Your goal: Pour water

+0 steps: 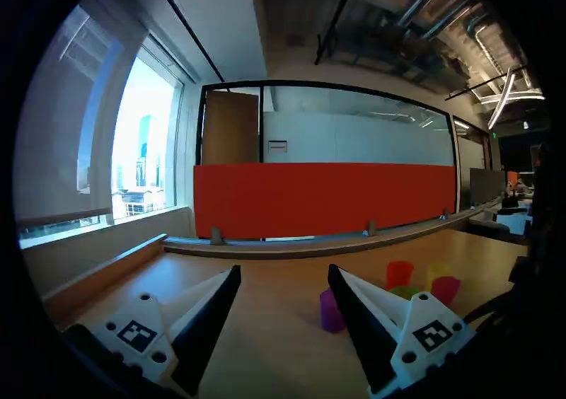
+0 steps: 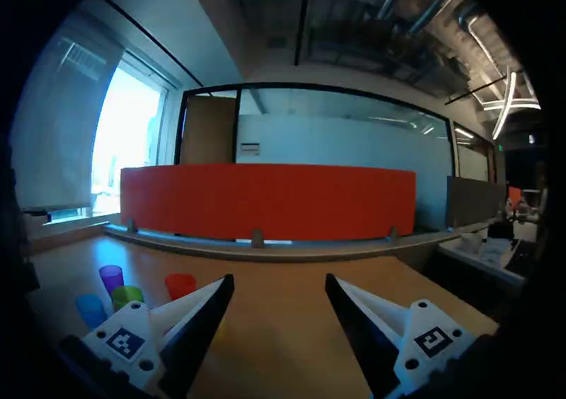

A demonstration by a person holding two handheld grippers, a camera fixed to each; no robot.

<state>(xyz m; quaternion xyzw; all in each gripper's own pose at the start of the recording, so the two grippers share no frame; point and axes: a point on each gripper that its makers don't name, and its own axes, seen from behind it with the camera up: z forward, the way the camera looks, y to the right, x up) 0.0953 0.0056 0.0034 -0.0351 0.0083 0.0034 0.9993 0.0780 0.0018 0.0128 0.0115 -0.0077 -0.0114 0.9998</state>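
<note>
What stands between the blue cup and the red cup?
A green cup stands between the blue cup and the red cup, seen in the right gripper view.

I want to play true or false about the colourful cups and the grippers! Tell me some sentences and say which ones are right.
1. The left gripper and the right gripper are both open and empty. True.
2. The purple cup has tipped onto its side. False: it stands upright on the table.
3. The panel behind the table is orange-red. True.
4. The right gripper is squeezing the blue cup. False: the blue cup stands on the table, off to the side of that gripper, and nothing touches it.
5. The green cup stands close to the blue cup. True.
</note>
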